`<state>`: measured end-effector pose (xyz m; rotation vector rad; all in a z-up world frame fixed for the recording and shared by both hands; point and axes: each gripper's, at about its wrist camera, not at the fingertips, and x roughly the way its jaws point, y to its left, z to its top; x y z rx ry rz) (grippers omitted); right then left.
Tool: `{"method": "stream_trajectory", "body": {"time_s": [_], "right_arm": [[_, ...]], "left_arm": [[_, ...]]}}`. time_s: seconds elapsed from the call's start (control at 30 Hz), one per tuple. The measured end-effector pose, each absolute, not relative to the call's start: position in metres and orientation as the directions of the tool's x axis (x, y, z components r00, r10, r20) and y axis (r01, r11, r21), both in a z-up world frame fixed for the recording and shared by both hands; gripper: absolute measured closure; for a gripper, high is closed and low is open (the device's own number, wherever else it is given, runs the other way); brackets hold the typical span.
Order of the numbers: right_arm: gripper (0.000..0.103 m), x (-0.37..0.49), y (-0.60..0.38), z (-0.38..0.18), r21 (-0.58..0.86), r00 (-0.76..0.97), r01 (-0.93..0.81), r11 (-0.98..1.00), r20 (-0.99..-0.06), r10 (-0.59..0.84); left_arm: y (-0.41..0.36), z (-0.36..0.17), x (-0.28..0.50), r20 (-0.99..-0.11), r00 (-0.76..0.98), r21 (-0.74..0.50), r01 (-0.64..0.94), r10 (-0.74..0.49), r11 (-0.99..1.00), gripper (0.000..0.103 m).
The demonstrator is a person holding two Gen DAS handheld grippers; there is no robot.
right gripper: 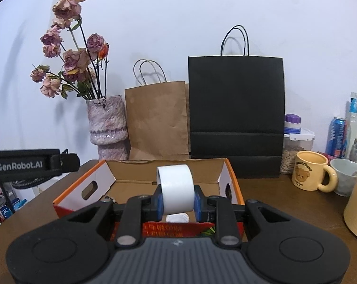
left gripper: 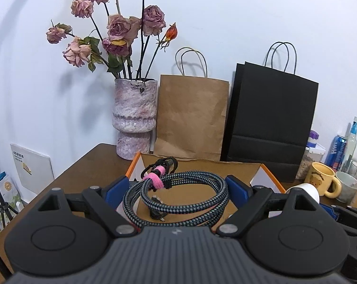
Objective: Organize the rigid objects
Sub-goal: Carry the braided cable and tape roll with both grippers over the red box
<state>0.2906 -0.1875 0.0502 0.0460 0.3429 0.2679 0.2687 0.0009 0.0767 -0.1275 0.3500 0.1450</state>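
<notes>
Holding a coiled cable (left gripper: 176, 196) between wide-spread pads, the left claw (left gripper: 177, 189) points slightly down over the open box (left gripper: 268, 172) on the tabletop (left gripper: 88, 165); pads sit at the coil's sides, coil raised above the box floor. Right claw (right gripper: 178, 201) is clamped narrow on a white roll (right gripper: 176, 187), tilted slightly down at the box's near edge, roll above the box. Vase (right gripper: 107, 127), bags, mug (right gripper: 310, 170) stand behind.

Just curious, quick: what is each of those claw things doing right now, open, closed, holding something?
Left gripper: closed on a coiled braided cable.
Right gripper: closed on a white roll of tape.
</notes>
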Motion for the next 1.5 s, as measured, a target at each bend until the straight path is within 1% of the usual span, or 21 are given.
{"method": "stream_trajectory", "body": {"time_s": [0.5, 0.93, 1.5], "right_arm": [[0.08, 0.354, -0.169, 0.052, 0.102, 0.893, -0.265, 0.959, -0.349, 0.284], [0.08, 0.401, -0.156, 0.042, 0.076, 0.87, -0.273, 0.959, -0.406, 0.28], [0.08, 0.424, -0.153, 0.021, 0.072, 0.845, -0.259, 0.963, -0.466, 0.262]], "left_arm": [[0.015, 0.065, 0.325, -0.384, 0.909, -0.079, -0.205, 0.16, 0.976, 0.014], [0.024, 0.051, 0.365, -0.424, 0.886, -0.044, -0.229, 0.189, 0.972, 0.014], [0.03, 0.03, 0.391, -0.48, 0.853, -0.009, -0.237, 0.204, 0.971, 0.014]]}}
